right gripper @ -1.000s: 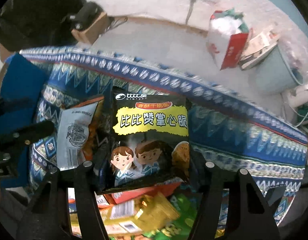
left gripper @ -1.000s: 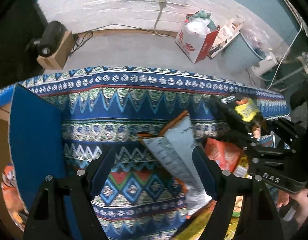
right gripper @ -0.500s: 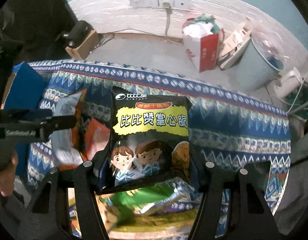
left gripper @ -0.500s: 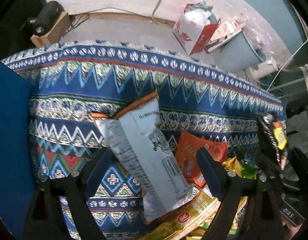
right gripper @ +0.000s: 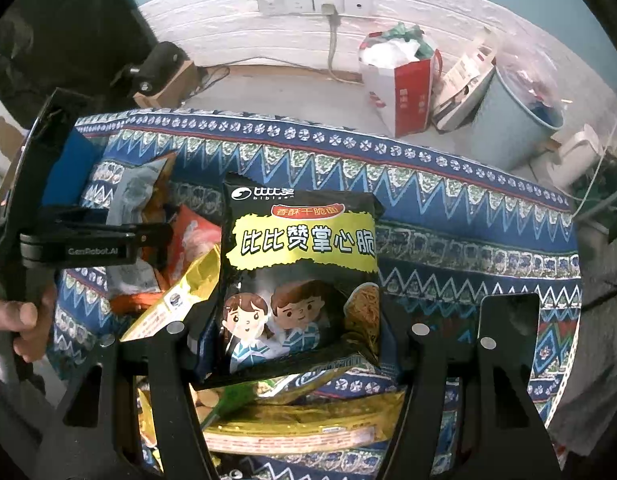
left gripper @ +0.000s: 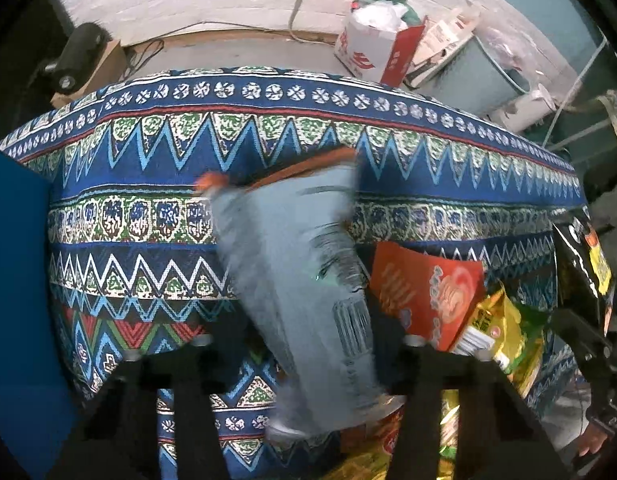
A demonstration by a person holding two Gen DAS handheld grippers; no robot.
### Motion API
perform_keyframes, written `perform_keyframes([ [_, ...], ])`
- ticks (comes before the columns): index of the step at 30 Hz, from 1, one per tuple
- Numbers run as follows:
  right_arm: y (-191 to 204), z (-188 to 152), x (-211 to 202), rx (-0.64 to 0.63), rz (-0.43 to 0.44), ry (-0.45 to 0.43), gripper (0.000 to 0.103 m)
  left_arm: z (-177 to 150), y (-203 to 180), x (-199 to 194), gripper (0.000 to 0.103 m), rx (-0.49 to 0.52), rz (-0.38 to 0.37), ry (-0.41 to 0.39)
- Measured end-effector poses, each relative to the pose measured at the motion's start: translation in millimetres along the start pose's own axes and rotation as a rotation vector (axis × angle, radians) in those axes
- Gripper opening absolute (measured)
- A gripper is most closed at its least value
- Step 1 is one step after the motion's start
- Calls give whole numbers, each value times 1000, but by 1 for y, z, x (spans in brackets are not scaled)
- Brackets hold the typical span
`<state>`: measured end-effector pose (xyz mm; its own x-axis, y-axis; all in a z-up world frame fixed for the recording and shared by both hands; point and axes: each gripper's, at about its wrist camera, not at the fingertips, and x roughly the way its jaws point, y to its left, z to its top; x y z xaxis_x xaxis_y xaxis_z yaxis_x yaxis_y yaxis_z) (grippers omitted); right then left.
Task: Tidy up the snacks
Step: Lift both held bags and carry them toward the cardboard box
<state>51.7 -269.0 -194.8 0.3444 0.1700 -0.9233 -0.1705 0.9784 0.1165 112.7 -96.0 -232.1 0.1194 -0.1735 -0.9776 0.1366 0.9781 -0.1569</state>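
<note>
The black snack bag (right gripper: 300,276) says "bibizan" and 比比赞掌心脆. The right gripper (right gripper: 298,344) squeezes it above the snack pile (right gripper: 292,420). The left gripper (left gripper: 304,344) is closing on a grey bag (left gripper: 304,280) over the patterned cloth (left gripper: 148,184).

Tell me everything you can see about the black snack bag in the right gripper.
The black snack bag is glossy plastic with a yellow band of Chinese lettering, a red label above it and two cartoon children below. It stands upright, puffed and sealed, clamped near its bottom in the right gripper, above the snack pile.
</note>
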Motion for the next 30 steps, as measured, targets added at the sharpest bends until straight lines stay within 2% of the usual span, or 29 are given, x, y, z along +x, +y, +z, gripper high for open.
perform_keyframes([
  [4,8,-1,-2,-16,-7,-12,63,-6,-3,-12,33,49,0,-24],
  [10,14,1,-10,-24,-14,-38,63,-15,-3,-41,32,128,72,-97],
  [19,24,2,-26,-40,-35,-77,63,-24,8,-83,32,159,112,-177],
  [30,47,8,-54,-68,-41,-145,63,-46,10,-127,32,205,125,-253],
])
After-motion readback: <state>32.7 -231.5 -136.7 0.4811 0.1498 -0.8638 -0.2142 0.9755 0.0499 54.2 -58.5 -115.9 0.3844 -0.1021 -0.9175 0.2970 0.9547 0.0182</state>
